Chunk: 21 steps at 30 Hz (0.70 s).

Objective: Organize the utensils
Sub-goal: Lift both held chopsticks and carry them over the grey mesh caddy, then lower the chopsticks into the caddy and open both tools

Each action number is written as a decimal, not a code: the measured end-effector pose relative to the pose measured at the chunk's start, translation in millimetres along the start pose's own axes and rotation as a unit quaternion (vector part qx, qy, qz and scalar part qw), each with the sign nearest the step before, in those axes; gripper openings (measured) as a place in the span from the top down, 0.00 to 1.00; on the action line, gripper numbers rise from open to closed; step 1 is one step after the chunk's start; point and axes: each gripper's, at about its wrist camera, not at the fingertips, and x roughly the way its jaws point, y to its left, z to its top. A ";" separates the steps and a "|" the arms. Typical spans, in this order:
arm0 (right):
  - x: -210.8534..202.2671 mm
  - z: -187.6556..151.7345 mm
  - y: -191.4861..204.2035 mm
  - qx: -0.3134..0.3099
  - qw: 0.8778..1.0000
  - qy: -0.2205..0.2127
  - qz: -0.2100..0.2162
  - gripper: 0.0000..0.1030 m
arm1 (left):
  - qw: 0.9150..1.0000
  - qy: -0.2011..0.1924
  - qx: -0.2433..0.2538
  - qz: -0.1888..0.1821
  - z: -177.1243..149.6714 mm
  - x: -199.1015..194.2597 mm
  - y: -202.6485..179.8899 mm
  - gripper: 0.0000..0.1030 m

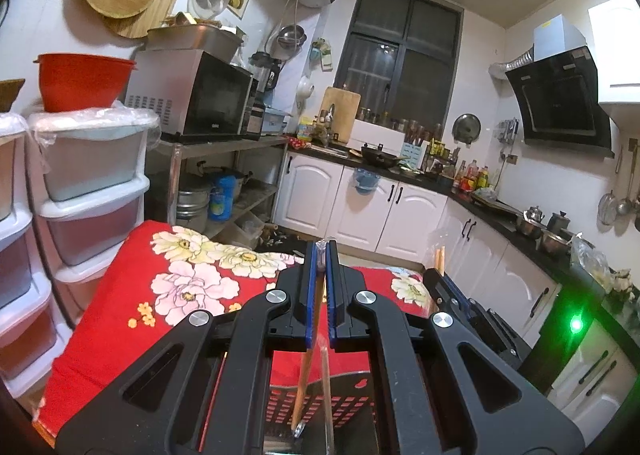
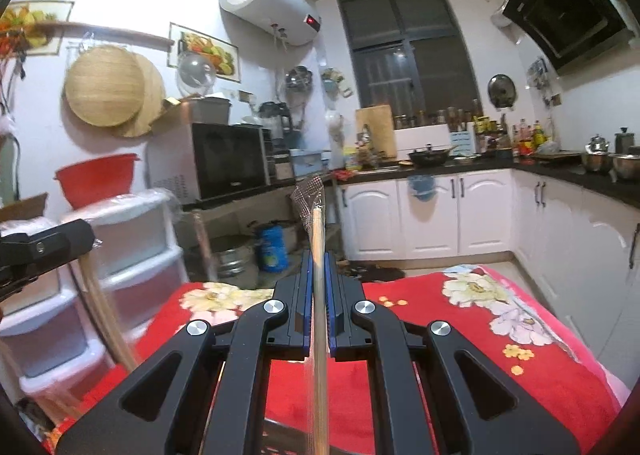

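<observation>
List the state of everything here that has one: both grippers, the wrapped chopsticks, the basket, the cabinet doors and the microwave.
Left gripper: shut on wrapped chopsticks.
Right gripper: shut on a second wrapped pair, pointing up and forward.
Red basket: below the left gripper, contents not visible.
Cabinet doors: closed.
Microwave: door closed.
Floral cloth: spread flat.

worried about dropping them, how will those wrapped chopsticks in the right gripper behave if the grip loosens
The chopsticks look thin, stiff and probably light. Their clear plastic sleeve seems smooth, so they may slide through the right gripper. Being long and round, they would likely roll on the red floral cloth.
</observation>
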 end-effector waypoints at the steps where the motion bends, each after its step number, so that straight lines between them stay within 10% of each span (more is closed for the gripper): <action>1: 1.3 -2.2 -0.3 0.002 1.000 0.002 -0.003 0.94 | 1.000 0.004 0.000 -0.001 -2.2 3.1 1.2 0.99; 21: -21.1 -17.8 -17.2 0.019 0.999 0.031 0.033 0.94 | 0.999 0.037 -0.014 -0.005 -38.9 13.9 11.0 0.99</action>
